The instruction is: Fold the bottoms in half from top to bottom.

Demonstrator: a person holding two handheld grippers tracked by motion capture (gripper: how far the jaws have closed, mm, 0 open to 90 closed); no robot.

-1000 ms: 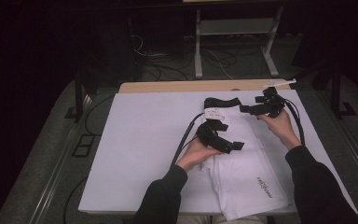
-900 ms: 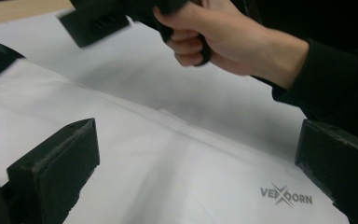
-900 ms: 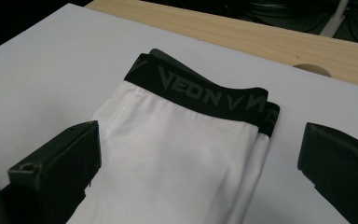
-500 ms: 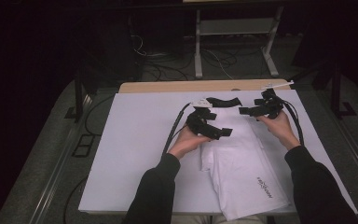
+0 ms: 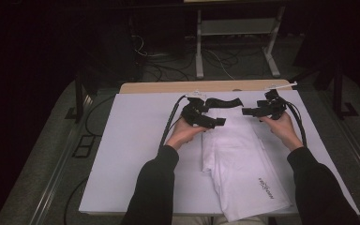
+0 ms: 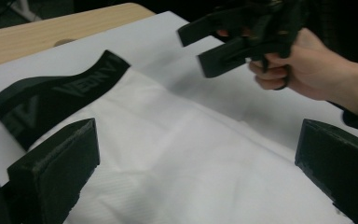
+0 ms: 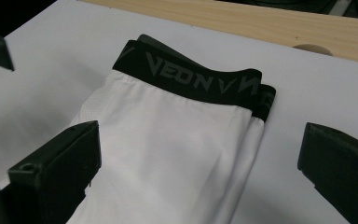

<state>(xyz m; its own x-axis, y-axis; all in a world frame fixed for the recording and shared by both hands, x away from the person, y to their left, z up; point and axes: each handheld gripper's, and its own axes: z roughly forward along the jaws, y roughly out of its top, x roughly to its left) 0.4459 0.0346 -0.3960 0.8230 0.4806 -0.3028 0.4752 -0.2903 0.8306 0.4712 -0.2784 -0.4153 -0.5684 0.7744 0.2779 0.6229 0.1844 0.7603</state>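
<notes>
Shorts (image 5: 243,154) lie flat btwn both open claws, left claw (image 5: 209,121) & right claw (image 5: 252,111).

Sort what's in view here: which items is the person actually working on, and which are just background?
In play:
- white shorts with a black waistband, folded lengthwise on the white table cover
- left gripper, open, over the waistband end
- right gripper, open, at the far right of the shorts

Background:
- wooden table edge
- cables on the floor
- white stand legs
</notes>
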